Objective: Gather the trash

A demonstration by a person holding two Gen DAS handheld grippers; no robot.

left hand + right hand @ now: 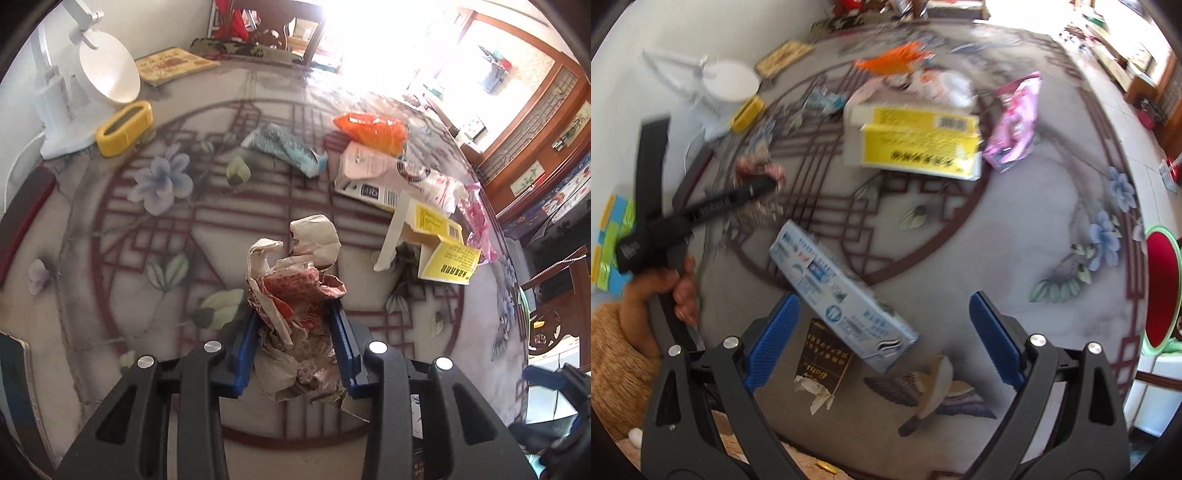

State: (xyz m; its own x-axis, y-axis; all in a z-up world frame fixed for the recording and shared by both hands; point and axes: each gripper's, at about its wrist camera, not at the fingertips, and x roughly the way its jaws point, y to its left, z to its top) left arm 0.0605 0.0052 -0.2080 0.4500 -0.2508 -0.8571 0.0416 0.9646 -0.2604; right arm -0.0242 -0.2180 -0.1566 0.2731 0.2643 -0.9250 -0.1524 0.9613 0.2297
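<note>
My left gripper point(295, 314) is shut on a crumpled red-and-white paper wrapper point(295, 280), held above the patterned round table point(110, 236). Farther off lie a yellow box point(436, 240), a white carton point(373, 177), an orange wrapper point(369, 129) and a blue-white wrapper point(284, 147). My right gripper point(886, 314) is open over a blue-and-white toothpaste box point(842, 291) and a dark brown packet point(823, 362), which lie between and in front of its fingers. The left gripper point(764, 188) with its wrapper shows at the left of the right wrist view, blurred.
A white desk lamp point(92, 74) and a yellow case point(125, 127) stand at the far left by the wall. A pink bag point(1015, 118) lies near the yellow box point(916, 140). A red-seated stool point(1161, 291) stands beyond the table's right edge.
</note>
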